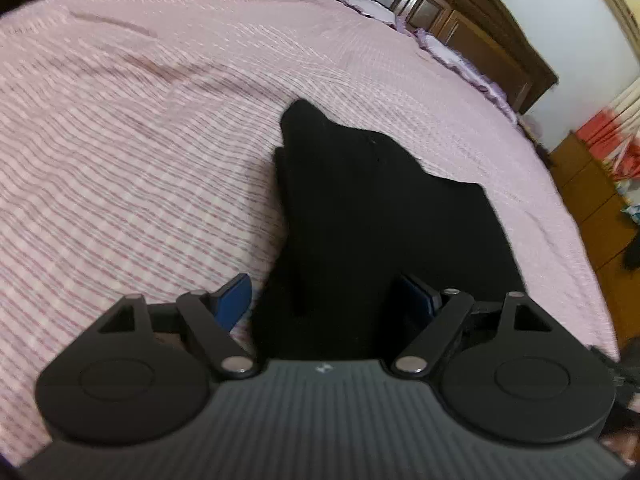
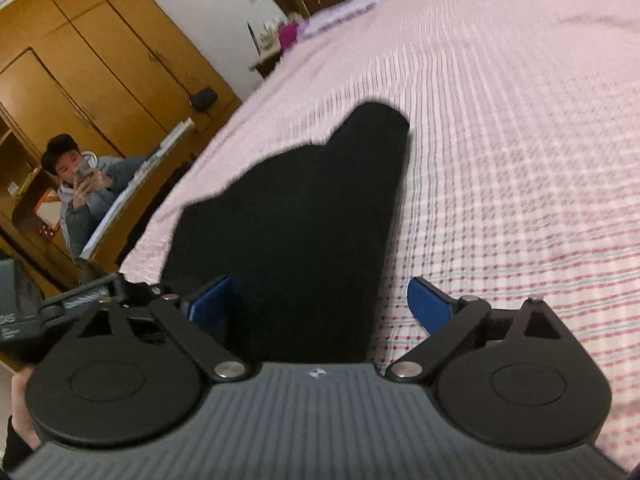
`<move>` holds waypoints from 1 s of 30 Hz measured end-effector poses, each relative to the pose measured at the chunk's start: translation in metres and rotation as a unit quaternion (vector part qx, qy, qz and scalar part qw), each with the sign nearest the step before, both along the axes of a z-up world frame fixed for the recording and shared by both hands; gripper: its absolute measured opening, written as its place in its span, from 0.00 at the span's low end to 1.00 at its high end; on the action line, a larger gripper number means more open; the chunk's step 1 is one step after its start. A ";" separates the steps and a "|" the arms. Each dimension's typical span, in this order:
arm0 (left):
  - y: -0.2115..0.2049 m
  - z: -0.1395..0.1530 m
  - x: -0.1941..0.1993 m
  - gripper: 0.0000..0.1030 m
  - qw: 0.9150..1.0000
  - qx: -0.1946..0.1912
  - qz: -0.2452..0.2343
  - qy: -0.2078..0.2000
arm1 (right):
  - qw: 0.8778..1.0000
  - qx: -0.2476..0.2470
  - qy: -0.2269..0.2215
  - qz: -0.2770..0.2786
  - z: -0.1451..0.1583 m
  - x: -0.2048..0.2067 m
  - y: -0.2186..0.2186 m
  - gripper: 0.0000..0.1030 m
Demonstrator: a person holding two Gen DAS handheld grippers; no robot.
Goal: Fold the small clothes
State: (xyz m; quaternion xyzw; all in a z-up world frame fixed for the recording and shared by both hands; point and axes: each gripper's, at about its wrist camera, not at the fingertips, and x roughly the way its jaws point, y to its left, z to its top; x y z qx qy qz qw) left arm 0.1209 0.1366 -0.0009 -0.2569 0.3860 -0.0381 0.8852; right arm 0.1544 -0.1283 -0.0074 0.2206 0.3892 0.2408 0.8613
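- Two blue pads show in the left wrist view, spread wide on the left gripper (image 1: 326,300), with the black garment (image 1: 360,216) running between them and on ahead over the pink checked bedspread (image 1: 140,140).
- Whether either pad presses the cloth cannot be told: the gap is broad, and the fabric seems to lie loose in it, not pinched.
- Ahead of this tool the garment narrows to a rounded tip; to its right a flatter flap spreads toward the bed's edge. A dark wooden headboard (image 1: 480,28) stands far ahead to the right.
- No readable writing appears here; only a small pale emblem sits on the gripper's ribbed body, too small to read.
- Seen from the right wrist, the right gripper (image 2: 320,304) is likewise wide open and holds nothing firmly; the garment (image 2: 304,216) lies between its pads nearer the left one, with bare bedspread (image 2: 500,160) showing beside the right pad.
- To the left of this tool stand a wooden wardrobe (image 2: 100,52) and a seated person (image 2: 88,188) holding a phone.
- A judgement on the step: both tools should close on matching corners of the near hem, taking all layers, then lift together and carry the edge forward to the far tip evenly, so the fold lands square.
- Some pale letters mark a dark object at the lower left edge, but they are unreadable.
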 end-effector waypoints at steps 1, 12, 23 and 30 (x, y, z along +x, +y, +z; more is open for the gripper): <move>-0.001 -0.002 0.003 0.78 1.000 -0.020 -0.014 0.002 | 1.000 0.005 0.004 0.002 -0.005 0.005 0.003 0.95; 0.006 -0.004 0.007 0.35 0.988 -0.150 -0.034 -0.008 | 1.000 0.028 0.005 0.014 0.013 0.023 0.013 0.40; -0.058 0.031 -0.037 0.34 0.979 -0.165 -0.117 -0.020 | 0.997 -0.005 -0.057 -0.049 0.087 -0.067 -0.043 0.38; -0.098 0.016 -0.058 0.44 0.989 -0.049 -0.139 0.006 | 0.996 -0.031 -0.017 -0.085 0.051 -0.115 -0.075 0.40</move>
